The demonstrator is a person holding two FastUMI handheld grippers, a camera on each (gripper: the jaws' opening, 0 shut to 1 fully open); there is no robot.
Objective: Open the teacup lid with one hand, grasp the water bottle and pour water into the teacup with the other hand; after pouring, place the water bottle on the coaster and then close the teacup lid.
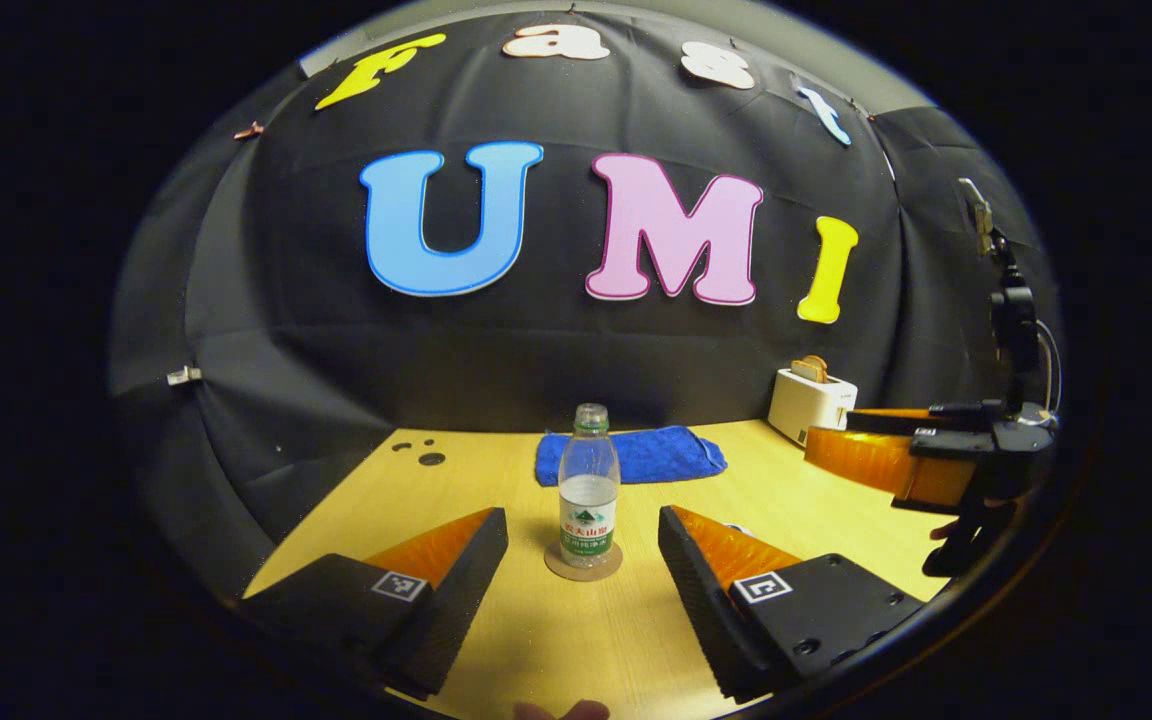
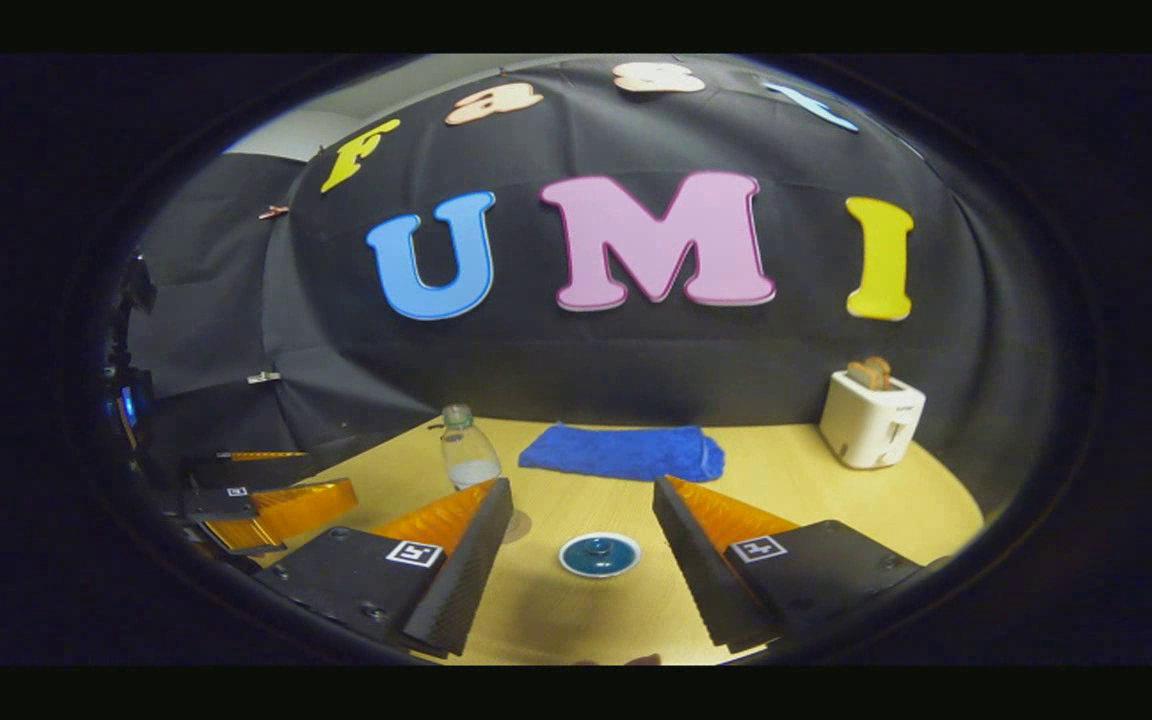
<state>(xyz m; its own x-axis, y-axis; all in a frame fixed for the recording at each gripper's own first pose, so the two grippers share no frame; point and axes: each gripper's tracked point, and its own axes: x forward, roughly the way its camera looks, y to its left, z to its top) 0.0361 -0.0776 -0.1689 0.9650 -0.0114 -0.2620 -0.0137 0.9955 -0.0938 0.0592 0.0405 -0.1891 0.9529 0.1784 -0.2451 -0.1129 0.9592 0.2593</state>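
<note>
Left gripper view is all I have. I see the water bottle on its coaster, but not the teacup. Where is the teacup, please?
Observer: The teacup stands on the table, just ahead of the right gripper, in line with the gap between its fingers.
Operator: Is the lid on it?
Observer: Yes, the lid sits on the teacup, knob up.
Operator: Where is it from the bottle?
Observer: In the right gripper view, the water bottle stands farther back and to the left of the teacup, apart from it.
</note>
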